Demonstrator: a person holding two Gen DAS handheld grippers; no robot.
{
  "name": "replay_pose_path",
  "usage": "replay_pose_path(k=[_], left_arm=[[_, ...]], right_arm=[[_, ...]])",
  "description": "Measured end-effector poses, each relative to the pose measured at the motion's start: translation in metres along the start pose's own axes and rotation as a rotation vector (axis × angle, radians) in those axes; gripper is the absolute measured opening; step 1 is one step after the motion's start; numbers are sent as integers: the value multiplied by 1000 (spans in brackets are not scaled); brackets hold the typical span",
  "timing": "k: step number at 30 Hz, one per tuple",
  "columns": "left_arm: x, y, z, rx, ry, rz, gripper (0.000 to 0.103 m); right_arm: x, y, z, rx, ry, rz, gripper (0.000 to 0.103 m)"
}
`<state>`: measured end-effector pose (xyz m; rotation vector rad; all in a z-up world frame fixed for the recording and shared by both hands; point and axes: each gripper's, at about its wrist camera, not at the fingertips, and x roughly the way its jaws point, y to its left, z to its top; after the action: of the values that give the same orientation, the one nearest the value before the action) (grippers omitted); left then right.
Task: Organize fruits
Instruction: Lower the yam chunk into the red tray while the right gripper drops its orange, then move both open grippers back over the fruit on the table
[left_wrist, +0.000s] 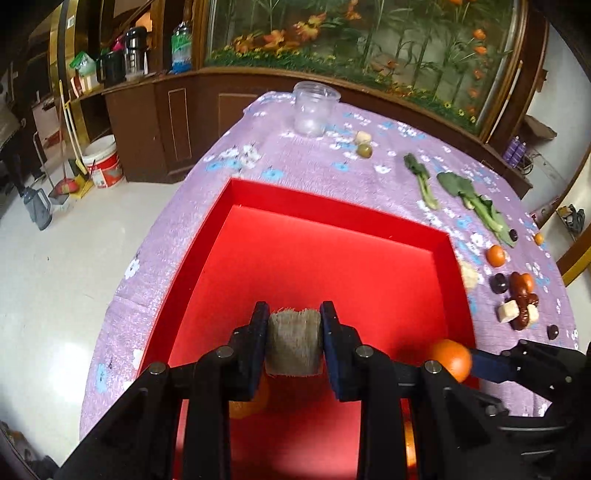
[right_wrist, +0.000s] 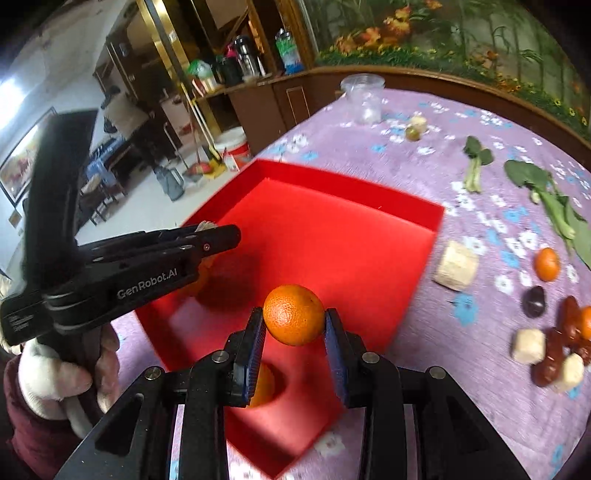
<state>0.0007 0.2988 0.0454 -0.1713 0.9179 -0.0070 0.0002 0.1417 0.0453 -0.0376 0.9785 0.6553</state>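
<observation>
both tools loaded over the red box

left wrist view: the left tool (left_wrist: 294, 317) is clamped on a pale, fibrous sugarcane chunk (left_wrist: 293, 341), and hangs above the near part of the red box (left_wrist: 332, 206). to the right, the right tool (left_wrist: 476, 363) shows from the side with a tangerine (left_wrist: 451, 359) at its tip, over the box's right wall. part of another orange fruit (left_wrist: 251, 404) peeks out beneath the left tool, already in the box. to do this step well, i judge each piece should be lowered close to the box floor before the grip is let go, because the tangerine is round and would roll if dropped from height. the two tools hang near each other, so setting the pieces down well apart avoids a knock.

right wrist view: the right tool (right_wrist: 294, 325) grips the tangerine (right_wrist: 293, 314) by its sides, over the box's near corner. this view alone shows the gloved hand (right_wrist: 55, 373) that bears the left tool (right_wrist: 218, 234), only a tuft of the cane chunk (right_wrist: 207, 224) visible at its tip. it also shows a tangerine (right_wrist: 264, 384) lying in the box below the right tool, so the carried one should come down beside it, not on it. a loose cane chunk (right_wrist: 456, 266) lies on the table (right_wrist: 406, 177) just beside the box, clearer here. the other view shows more of the empty box floor.
</observation>
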Motion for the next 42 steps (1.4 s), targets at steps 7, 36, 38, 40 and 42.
replay_pose_path(k=[7, 36, 38, 40, 42], left_arm=[[3, 5, -4, -31, 4, -40, 36], [-114, -94, -44, 16, -211, -188, 78], [-103, -107, -47, 28, -176, -204, 78], [-93, -120, -51, 48, -150, -216, 78], [-84, -135, -55, 70, -122, -231, 78]], right_arm=[[14, 5, -1, -35, 20, -17, 37], [-213, -198, -102, 471, -329, -277, 98], [-224, -220, -118, 513, -321, -298, 90], [-229, -233, -130, 536, -296, -314, 77], [-226, -241, -135, 540, -277, -322, 68]])
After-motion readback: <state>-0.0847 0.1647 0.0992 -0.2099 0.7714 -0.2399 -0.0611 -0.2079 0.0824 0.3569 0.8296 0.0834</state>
